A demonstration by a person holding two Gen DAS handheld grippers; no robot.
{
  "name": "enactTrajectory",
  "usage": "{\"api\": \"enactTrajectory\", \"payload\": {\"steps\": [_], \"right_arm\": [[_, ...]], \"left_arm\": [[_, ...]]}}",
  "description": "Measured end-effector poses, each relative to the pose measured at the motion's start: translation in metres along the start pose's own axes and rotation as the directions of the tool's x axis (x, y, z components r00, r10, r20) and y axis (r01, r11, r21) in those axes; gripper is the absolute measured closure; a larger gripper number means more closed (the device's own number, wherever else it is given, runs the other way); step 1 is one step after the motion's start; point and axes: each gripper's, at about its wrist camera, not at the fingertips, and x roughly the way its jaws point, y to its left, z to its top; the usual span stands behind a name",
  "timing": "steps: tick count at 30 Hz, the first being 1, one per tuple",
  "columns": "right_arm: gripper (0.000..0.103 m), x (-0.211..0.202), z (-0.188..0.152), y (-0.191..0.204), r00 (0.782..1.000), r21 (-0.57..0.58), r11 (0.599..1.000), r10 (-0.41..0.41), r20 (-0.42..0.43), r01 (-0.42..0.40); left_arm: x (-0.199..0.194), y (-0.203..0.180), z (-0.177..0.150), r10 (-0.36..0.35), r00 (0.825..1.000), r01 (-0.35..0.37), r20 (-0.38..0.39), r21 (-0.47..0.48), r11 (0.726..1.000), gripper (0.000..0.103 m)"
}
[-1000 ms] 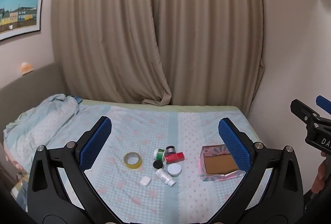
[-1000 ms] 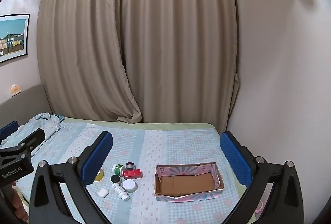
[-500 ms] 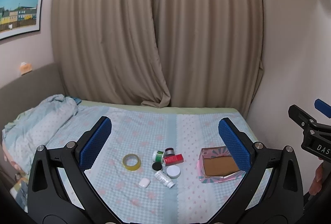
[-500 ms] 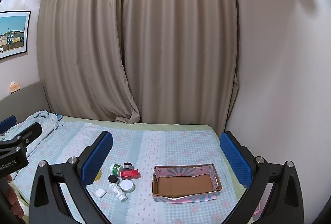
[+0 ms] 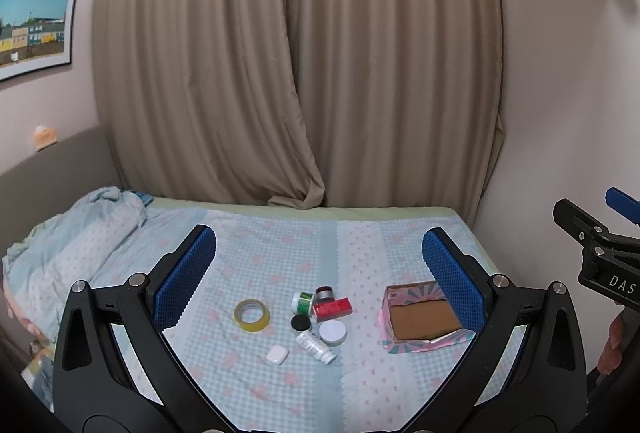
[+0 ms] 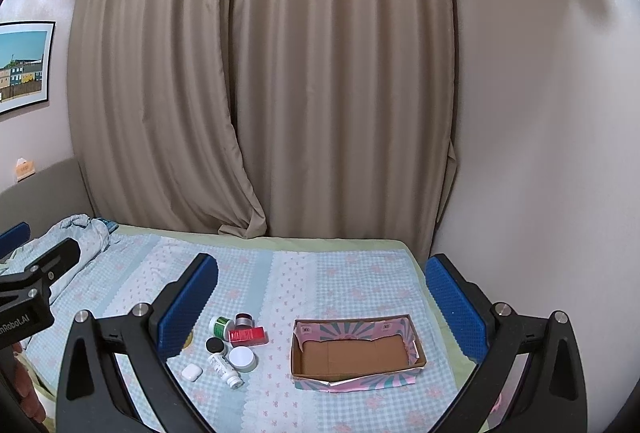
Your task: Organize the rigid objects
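Blue textured pads are seen on both fingers of the left hand-held gripper (image 5: 319, 273), which is held wide apart with nothing between the fingers, above the near part of the bed (image 5: 360, 233). The right hand-held gripper (image 6: 321, 299) is likewise spread wide and empty; its black frame is also visible at the right edge of the left wrist view.

Below and between the left fingers, a cluster of small items is laid on the blue checked bedspread. A yellow tape roll (image 5: 251, 315) lies flat to the left of the group, apart from it. A green-labelled jar (image 5: 303, 302) and a dark jar with a silver band (image 5: 324, 294) are placed side by side, and a red box (image 5: 332, 308) is set just in front of them, touching or nearly so. A black cap (image 5: 301, 322), a white-lidded jar (image 5: 332, 332) and a white bottle (image 5: 315, 347) lying on its side are grouped close beneath. A white earbud case (image 5: 277, 354) sits nearest the camera, slightly apart.

To the right of the cluster, well apart, an open cardboard box (image 6: 357, 353) with a pink and teal patterned rim is positioned; its brown floor is bare. A crumpled blanket (image 5: 80, 233) is bunched at the left end of the bed. Beige curtains (image 5: 296, 73) are drawn behind, and a framed picture (image 5: 34, 27) is hung on the left wall.
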Motion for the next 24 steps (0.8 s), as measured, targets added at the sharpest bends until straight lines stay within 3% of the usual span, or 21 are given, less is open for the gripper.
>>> {"api": "enactTrajectory", "payload": {"steps": [24], "right_arm": [[0.0,0.0033,-0.0034,0.0005,1.0,0.013,1.0,0.0,0.006,0.0]], "left_arm": [[0.0019,0.0086,0.0005,0.002,1.0,-0.002,0.001,0.0,1.0,0.001]]}}
